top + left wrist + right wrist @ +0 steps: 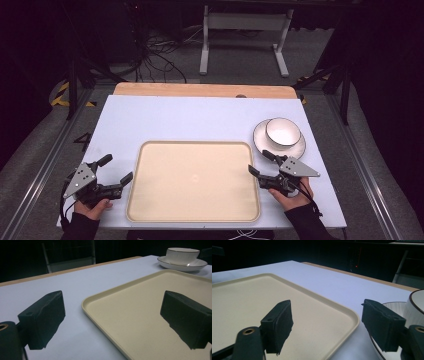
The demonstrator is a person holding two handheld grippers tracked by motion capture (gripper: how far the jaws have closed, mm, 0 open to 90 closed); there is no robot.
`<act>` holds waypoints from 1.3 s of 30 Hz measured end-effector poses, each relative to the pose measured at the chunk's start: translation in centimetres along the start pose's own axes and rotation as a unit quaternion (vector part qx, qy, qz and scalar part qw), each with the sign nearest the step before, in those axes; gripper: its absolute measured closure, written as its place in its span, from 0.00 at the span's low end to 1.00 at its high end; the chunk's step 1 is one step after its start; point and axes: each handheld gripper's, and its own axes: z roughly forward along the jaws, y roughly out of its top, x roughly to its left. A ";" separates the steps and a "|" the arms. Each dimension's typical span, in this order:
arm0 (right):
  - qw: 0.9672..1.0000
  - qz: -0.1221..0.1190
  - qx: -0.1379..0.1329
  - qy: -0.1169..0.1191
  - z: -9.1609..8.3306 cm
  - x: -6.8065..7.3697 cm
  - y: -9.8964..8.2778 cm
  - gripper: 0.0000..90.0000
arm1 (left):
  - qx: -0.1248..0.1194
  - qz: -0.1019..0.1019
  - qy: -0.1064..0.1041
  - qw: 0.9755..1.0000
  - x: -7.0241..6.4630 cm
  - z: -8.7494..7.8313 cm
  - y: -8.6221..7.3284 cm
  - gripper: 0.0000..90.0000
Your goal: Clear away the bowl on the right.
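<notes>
Tray (194, 180) on white table (200, 117), bowl (282, 132) on saucer (260, 140), both grippers (116, 175) (261, 162) agape, dark room

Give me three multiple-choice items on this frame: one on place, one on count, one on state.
1. Where does the bowl sit?
A. on the tray
B. on the saucer
C. on the floor

2. How many items lie on the tray?
A. none
B. two
C. four

3. How is the right gripper?
A. shut on the bowl
B. shut on the tray
C. open

Answers: 1 B, the bowl rests on the saucer right of the tray; 2 A, its beige surface is bare; 3 C, its jaws stand apart, holding nothing.
</notes>
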 end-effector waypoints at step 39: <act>1.000 0.001 -0.008 0.011 -0.1 0.3 1.3 0.27 | 0.002 0.002 0.005 1.000 -0.1 0.1 0.0 0.07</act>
